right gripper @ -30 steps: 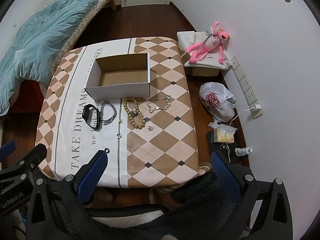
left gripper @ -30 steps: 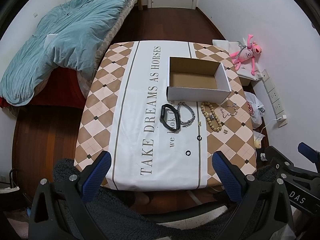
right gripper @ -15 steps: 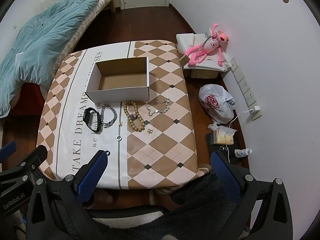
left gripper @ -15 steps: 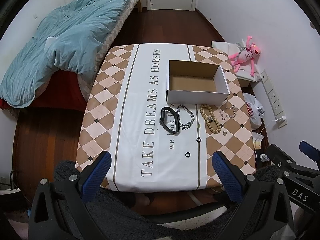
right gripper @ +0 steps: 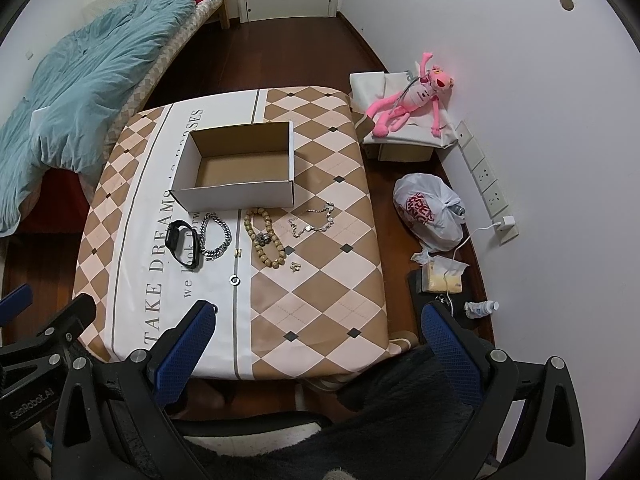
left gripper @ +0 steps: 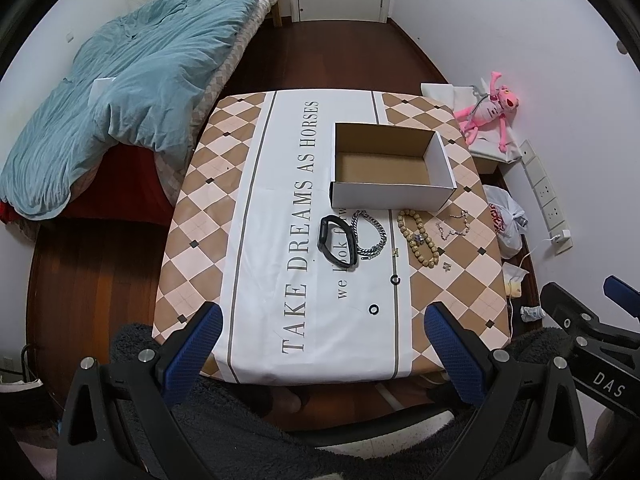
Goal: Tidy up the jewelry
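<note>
An open, empty cardboard box (left gripper: 390, 168) (right gripper: 240, 168) stands on the table. In front of it lie a black watch band (left gripper: 336, 242) (right gripper: 182, 243), a silver chain bracelet (left gripper: 370, 234) (right gripper: 216, 236), a wooden bead bracelet (left gripper: 418, 238) (right gripper: 266, 242), a thin silver chain (left gripper: 454, 224) (right gripper: 314, 220), small earrings (right gripper: 295, 267) and two small rings (left gripper: 395, 280) (left gripper: 373, 309) (right gripper: 234, 280). My left gripper (left gripper: 326, 342) and right gripper (right gripper: 316, 340) are both open and empty, held high above the near table edge.
The table (left gripper: 452, 280) has a checked cloth with lettering. A bed with a blue duvet (left gripper: 120, 96) is to the left. A pink plush toy (right gripper: 412, 98), a plastic bag (right gripper: 428, 214) and floor clutter are on the right by the wall.
Both cameras have pulled slightly back and up from the table. Nothing on the table has moved. Both grippers stay open.
</note>
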### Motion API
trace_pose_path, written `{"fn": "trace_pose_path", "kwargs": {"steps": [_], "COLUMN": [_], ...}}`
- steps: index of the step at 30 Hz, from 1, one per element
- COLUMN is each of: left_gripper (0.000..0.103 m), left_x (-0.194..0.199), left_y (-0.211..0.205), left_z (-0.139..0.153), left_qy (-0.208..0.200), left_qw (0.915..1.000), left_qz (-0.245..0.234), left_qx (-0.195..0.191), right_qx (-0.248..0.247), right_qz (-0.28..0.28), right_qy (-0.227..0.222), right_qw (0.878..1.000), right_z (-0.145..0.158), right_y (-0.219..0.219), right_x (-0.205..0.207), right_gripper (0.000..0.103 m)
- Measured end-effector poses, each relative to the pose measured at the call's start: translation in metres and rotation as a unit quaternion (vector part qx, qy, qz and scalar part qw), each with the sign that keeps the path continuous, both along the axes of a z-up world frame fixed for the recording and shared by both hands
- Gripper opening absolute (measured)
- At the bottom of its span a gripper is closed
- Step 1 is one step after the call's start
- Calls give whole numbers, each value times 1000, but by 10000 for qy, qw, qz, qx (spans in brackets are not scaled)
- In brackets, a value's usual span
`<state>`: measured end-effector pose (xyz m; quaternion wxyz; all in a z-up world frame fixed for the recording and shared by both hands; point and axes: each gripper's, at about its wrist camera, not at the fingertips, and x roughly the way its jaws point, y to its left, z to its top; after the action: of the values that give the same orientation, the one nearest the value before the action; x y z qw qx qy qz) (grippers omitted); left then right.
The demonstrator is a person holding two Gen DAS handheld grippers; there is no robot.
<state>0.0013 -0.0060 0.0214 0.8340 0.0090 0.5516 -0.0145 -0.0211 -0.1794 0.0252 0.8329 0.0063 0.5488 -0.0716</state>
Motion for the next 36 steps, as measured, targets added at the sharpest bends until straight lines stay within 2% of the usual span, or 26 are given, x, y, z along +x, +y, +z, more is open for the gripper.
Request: {"fn": "trace_pose_path", "kwargs": {"steps": [22,27,32,34,36], "left_gripper": [103,103,103,102,102], "left_x": [0,18,52,67,81], "left_y": [0,-6,3,7,10], "left_z": [0,-5,-28,-46,-69], "left_qy": [-5,-73,-246,-168,-24], "left_qw": [10000,10000,9989,9987,9987], "left_qz": [-1,38,228,272,285], "left_qx": [-16,3,318,400,414], "right_qx": [19,90,217,287,432], "right_qz": [-21,-102,-82,6,57], "right_qy": [-34,-69,-68,34,315], "right_qw": [10000,9999,9997,9996,9986], "right_z": [4,2,-29,-56,-85], "right_y": [-4,-6,-7,-6,-5], "right_x": [-1,9,47,68,87], "right_gripper": [103,103,103,96,79]}}
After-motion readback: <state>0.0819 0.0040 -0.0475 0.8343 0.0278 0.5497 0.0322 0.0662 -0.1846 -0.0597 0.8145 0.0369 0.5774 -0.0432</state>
